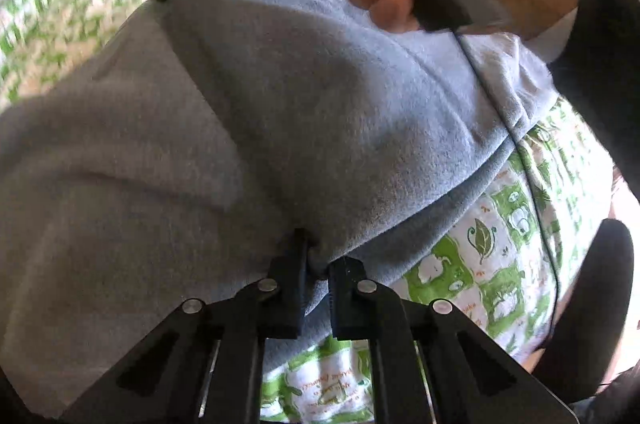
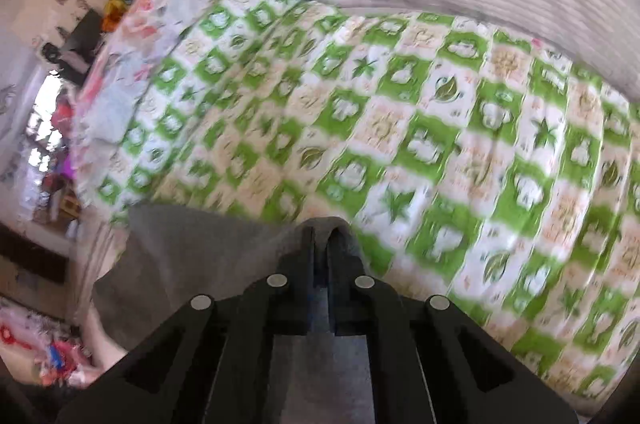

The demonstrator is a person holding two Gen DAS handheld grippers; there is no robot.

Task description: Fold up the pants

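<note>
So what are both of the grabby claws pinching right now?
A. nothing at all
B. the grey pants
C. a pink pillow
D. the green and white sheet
B. The left gripper is shut on a fold of the grey pants, and the right gripper has the same grey cloth bunched between its fingers, with the green and white sheet lying beyond it.
</note>
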